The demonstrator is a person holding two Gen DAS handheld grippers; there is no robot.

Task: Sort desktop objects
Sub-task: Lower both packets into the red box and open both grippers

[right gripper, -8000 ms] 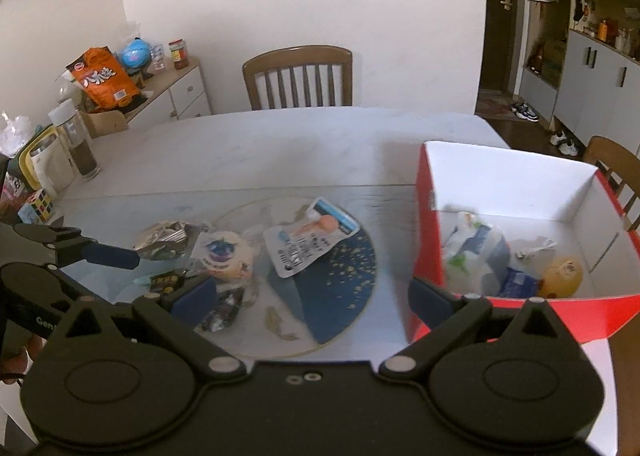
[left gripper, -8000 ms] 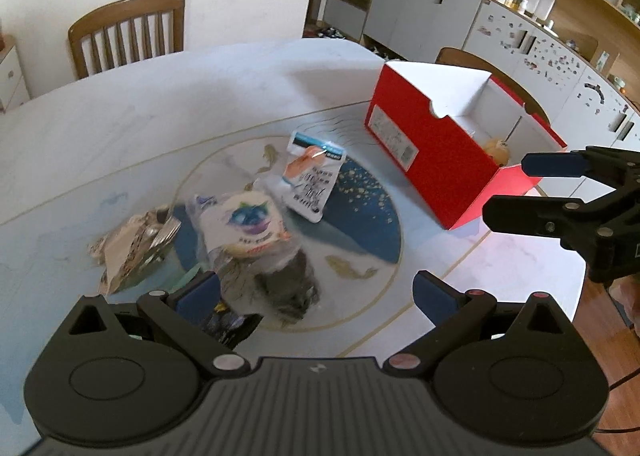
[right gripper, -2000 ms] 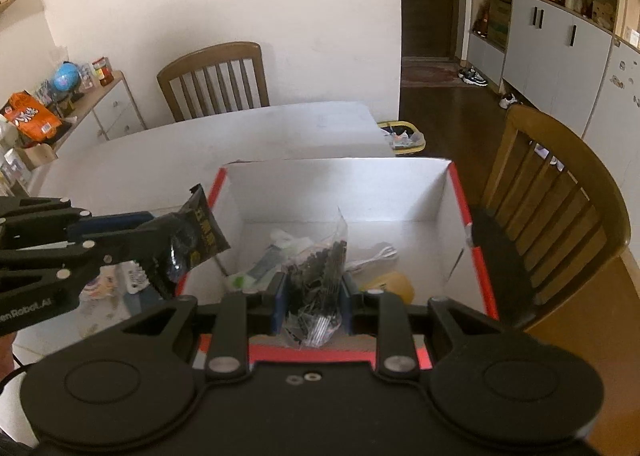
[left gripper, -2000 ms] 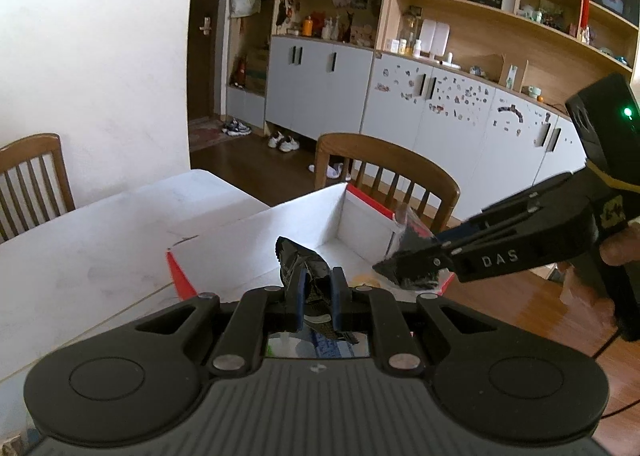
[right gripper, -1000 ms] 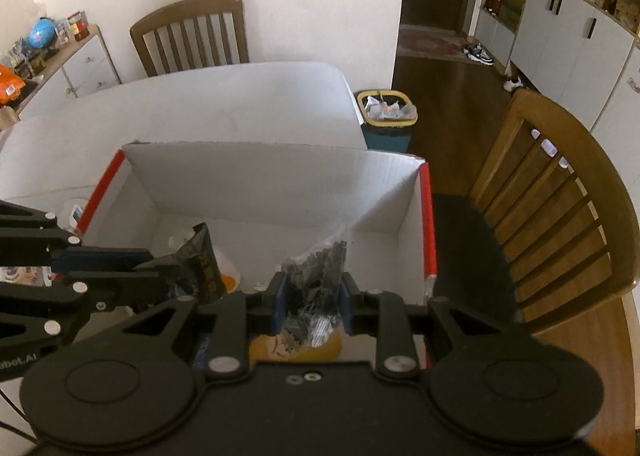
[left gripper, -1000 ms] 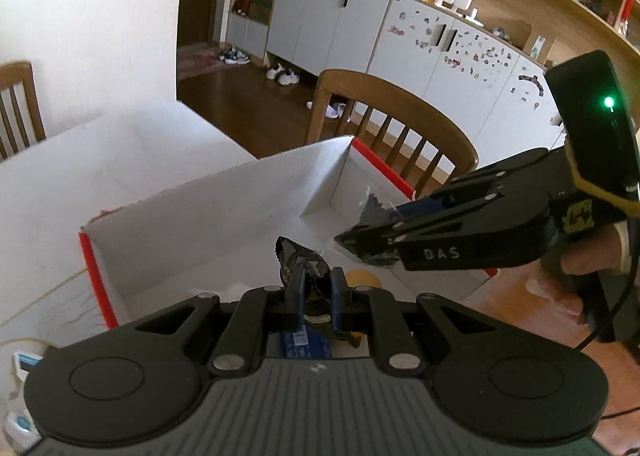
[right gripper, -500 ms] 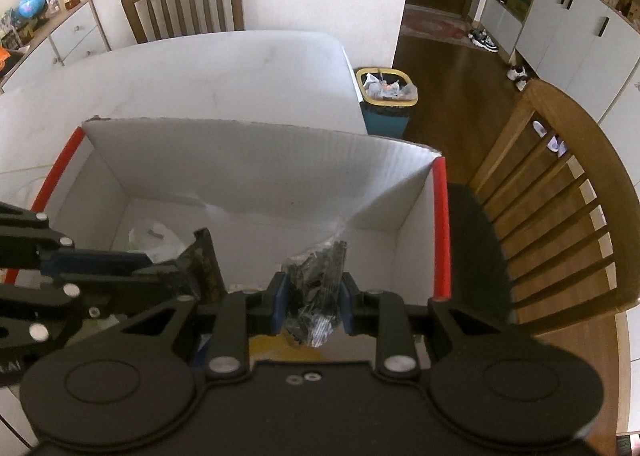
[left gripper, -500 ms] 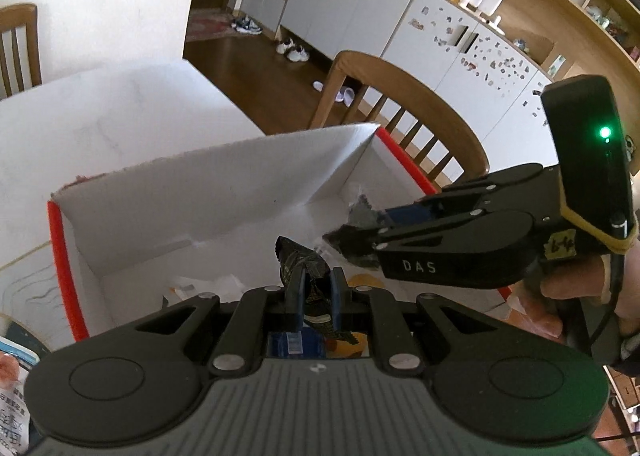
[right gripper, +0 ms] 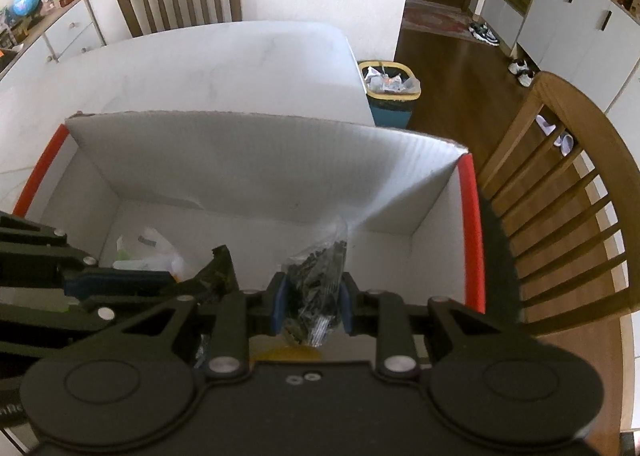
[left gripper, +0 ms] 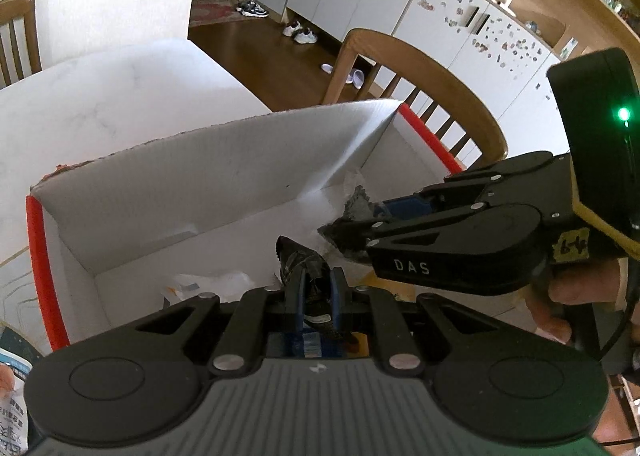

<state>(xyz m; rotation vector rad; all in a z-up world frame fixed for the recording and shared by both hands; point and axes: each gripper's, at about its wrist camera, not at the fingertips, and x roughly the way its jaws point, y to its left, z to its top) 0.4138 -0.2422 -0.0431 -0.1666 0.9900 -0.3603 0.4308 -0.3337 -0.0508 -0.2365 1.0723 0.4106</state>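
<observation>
Right wrist view: right gripper [right gripper: 312, 308] pinches a clear bag [right gripper: 316, 288] at lower centre, above the box [right gripper: 256, 159]; left gripper [left gripper: 316, 296] pinches a dark packet [left gripper: 298, 260].

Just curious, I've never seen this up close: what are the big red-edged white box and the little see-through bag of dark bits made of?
The red-edged white box looks like corrugated cardboard or fluted plastic, matte white inside: fine parallel ribs run across its wall. The see-through bag of dark bits, pinched in the right gripper, looks like thin glossy plastic film: it crinkles and catches light. Its contents are too small to identify.
</observation>
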